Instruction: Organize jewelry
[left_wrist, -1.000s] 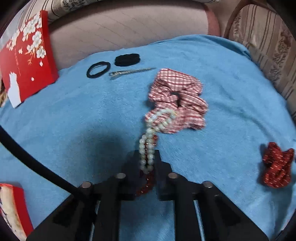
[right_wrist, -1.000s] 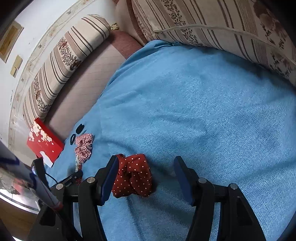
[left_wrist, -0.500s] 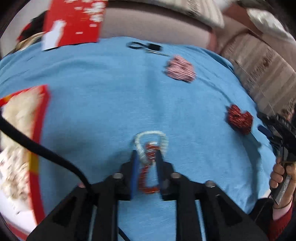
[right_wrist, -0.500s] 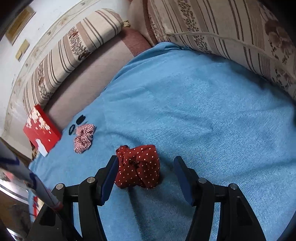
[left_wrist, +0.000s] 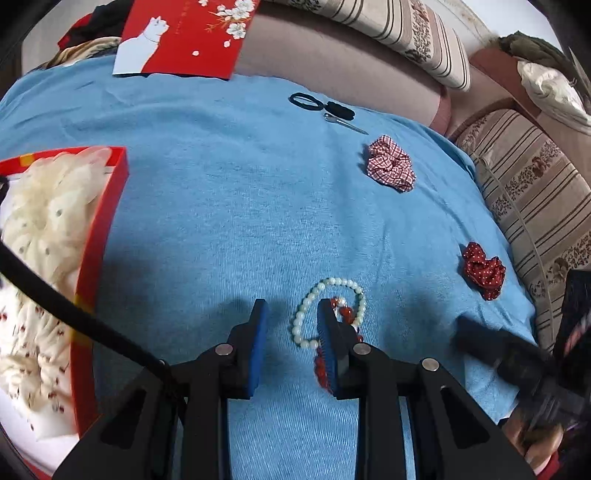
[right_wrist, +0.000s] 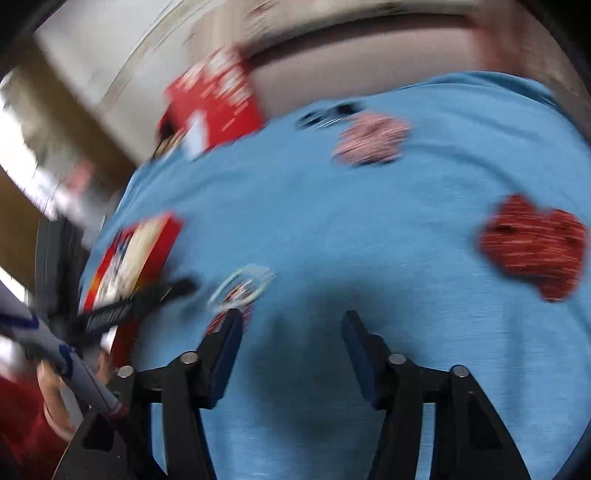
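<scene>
A pale green bead bracelet (left_wrist: 325, 295) and a red bead bracelet (left_wrist: 345, 314) lie together on the blue cloth (left_wrist: 240, 206). My left gripper (left_wrist: 291, 314) is open and holds nothing; its right finger stands across the bracelets. An open red box (left_wrist: 110, 206) with cream fabric inside sits at the left. My right gripper (right_wrist: 291, 325) is open and empty; its view is blurred by motion. The bracelets (right_wrist: 240, 288) lie just beyond its left finger, and the red box (right_wrist: 144, 251) is to their left.
A checked scrunchie (left_wrist: 389, 168), a red dotted scrunchie (left_wrist: 482, 269), black hair ties (left_wrist: 306, 101) and a metal clip (left_wrist: 345, 123) lie on the cloth. The red box lid (left_wrist: 184, 37) leans at the back. Striped cushions (left_wrist: 532, 192) border the right.
My left gripper carried the bracelets away from the checked scrunchie toward the red box, then opened and let them drop on the cloth. My right gripper swung left, away from the dotted scrunchie.
</scene>
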